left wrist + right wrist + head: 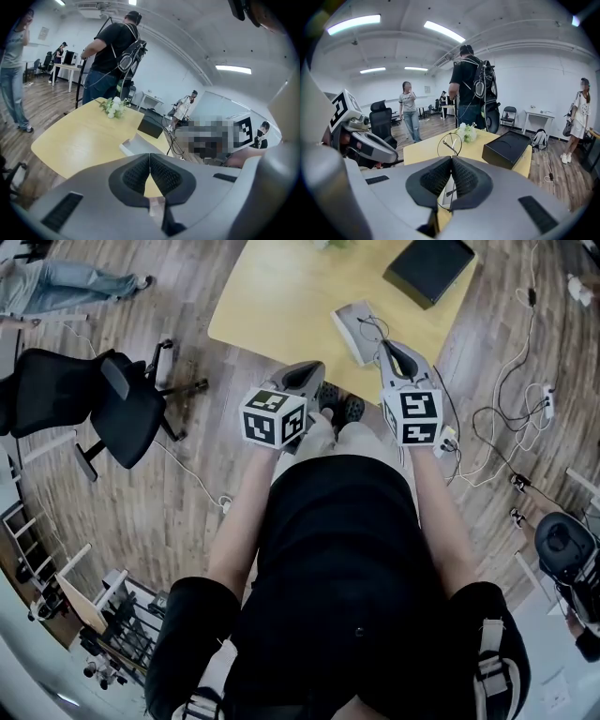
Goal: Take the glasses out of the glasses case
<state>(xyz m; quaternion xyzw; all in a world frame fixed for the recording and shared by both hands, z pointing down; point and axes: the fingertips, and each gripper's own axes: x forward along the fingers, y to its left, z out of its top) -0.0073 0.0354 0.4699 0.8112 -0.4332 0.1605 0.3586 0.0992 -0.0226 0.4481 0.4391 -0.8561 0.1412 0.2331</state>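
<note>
Glasses: thin wire frame with round rims. They are being pinched in the right gripper, whose jaws are sitting narrow on the frame. One rim is standing above the pads at 12 o'clock and another is showing below them at 6 o'clock. The pair is hanging off the table, over the case rather than in it.

Left gripper: the jaws are resting together with the pads meeting at the tips and nothing between them. In the head view it is riding beside the right gripper, at its 9 o'clock.

Glasses case: light grey, lying open near the table's near edge. It is sitting at 12 o'clock from the person, just past the gripper tips.

Table: pale yellow top, bearing the items below.

Black box: sitting at 1 o'clock, well beyond the case.

White flowers: a small bunch lying at the table's far end.

Office chair: black, standing on the wooden floor at 10 o'clock, apart from the table.

Cables: trailing over the floor at 2 o'clock.

Person with backpack: standing beyond the table at 12 o'clock in the right gripper view, back turned. Other people are standing farther off.
</note>
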